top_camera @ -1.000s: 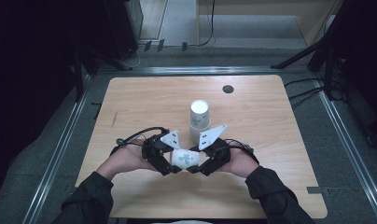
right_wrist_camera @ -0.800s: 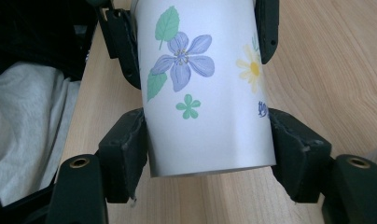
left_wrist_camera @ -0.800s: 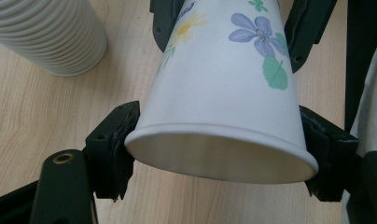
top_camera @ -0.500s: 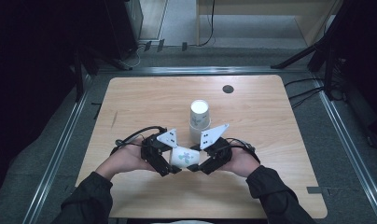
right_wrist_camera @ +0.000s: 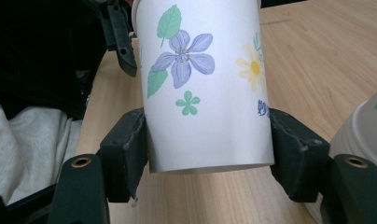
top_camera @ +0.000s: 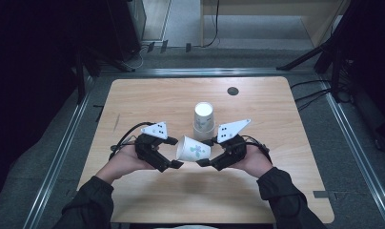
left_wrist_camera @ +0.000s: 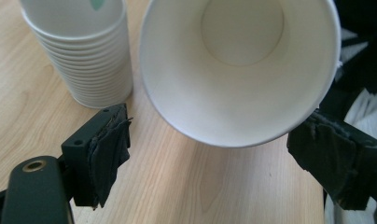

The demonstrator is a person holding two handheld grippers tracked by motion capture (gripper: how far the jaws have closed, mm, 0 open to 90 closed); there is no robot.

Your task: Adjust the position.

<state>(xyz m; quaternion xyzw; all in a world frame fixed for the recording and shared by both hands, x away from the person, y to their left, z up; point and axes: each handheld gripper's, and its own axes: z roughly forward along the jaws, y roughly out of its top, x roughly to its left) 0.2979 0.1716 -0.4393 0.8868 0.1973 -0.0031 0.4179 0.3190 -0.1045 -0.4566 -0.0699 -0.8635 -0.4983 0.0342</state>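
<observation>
Cup point(right_wrist_camera: 205, 88) base sits clamped in the right gripper point(right_wrist_camera: 207, 154), while the left gripper point(left_wrist_camera: 224, 154), jaws just opening, stands wide around its rim, cutting off the cup stack point(left_wrist_camera: 84, 56).

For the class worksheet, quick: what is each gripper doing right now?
Left gripper: open, jaws just opened, clear of the paper cup.
Right gripper: shut on the paper cup's base end.

Two black two-jaw grippers, left gripper point(top_camera: 174, 152) and right gripper point(top_camera: 206, 151), each topped by a grey three-cornered plate point(top_camera: 156, 129) with small dark dots. Thin black cables point(top_camera: 126, 136) looped behind. Worn, frayed dark pads point(left_wrist_camera: 107, 154) on the blocky jaws; round brass-coloured screw holes point(right_wrist_camera: 80, 162) in the bodies. Dark long sleeves point(top_camera: 88, 202) on both forearms.
</observation>
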